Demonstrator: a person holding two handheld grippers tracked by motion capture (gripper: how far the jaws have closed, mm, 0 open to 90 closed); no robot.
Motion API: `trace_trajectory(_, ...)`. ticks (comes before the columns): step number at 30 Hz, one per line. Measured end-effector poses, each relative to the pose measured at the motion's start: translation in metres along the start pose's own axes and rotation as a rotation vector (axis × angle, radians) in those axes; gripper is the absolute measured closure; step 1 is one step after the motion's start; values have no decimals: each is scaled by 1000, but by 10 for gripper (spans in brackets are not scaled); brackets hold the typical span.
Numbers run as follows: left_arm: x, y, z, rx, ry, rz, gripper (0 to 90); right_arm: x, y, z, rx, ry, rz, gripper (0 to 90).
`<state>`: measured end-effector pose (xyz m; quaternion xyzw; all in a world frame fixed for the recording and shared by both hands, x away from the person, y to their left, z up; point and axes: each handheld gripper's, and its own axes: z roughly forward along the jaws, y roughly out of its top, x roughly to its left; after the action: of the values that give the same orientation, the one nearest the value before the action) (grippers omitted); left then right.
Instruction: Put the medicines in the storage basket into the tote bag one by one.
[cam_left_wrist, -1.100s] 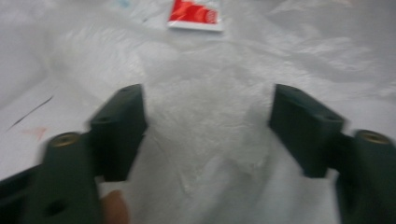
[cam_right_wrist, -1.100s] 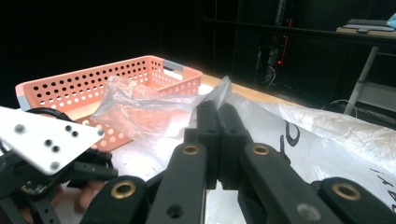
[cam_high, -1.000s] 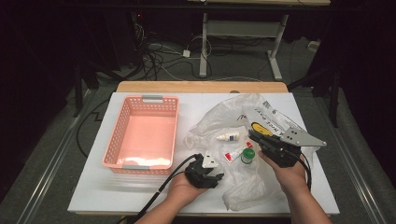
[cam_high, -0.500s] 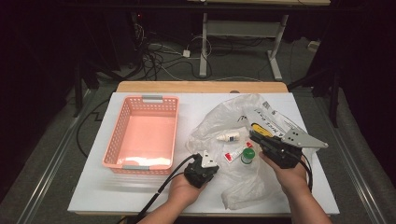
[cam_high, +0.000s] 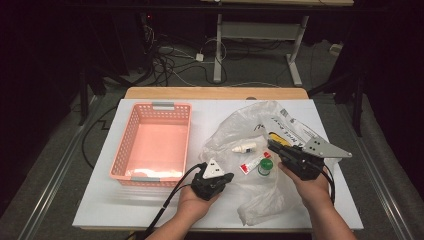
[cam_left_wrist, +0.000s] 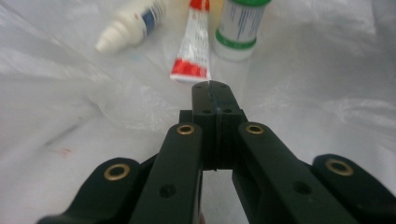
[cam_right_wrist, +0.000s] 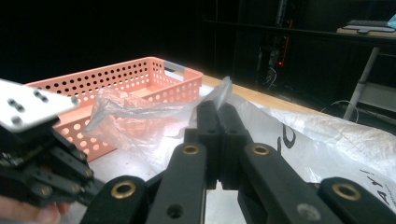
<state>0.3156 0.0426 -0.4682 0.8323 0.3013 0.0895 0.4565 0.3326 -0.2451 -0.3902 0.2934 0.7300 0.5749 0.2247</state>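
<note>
Table (cam_high: 150, 210) is plain white, dark room with cables (cam_high: 170, 55) behind. Left gripper (cam_left_wrist: 211, 88) just clenched on nothing beside the tube (cam_left_wrist: 194, 44); right gripper (cam_right_wrist: 217, 109) pinches the plastic bag (cam_right_wrist: 140, 112).

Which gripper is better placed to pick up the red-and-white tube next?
Left. The left gripper points at the tube, jaws shut and empty. The right gripper is shut on the plastic bag.

Dark room, grey floor (cam_high: 60, 165), tangled cables (cam_high: 175, 60).

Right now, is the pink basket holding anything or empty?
Empty. In the high view the pink basket shows a bare floor; the dropper bottle, tube and green-capped jar lie on the plastic bag.
</note>
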Motion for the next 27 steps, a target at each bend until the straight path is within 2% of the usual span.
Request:
trace_trajectory(11,-5,17,-15,-81,-13,57,887,0,-1,1,-1,0,7,900)
trace_trajectory(13,-5,18,-16,-95,-11,53,887,0,0,0,-1,-1,10,900)
trace_trajectory(16,-3,16,-12,-79,7,50,886,0,-1,1,5,0,4,900)
trace_trajectory(19,1,10,-10,-49,19,22,877,1,-3,3,12,4,3,900)
trace_trajectory(21,3,6,-11,-18,23,0,751,2,-3,3,14,6,-2,900)
trace_trajectory(24,4,-1,-16,14,48,-52,494,1,-3,3,14,5,-1,900)
trace_trajectory(26,6,-6,-15,59,46,-101,289,1,-3,3,14,5,9,900)
trace_trajectory(27,7,-8,-11,104,40,-111,206,1,-3,2,13,6,7,900)
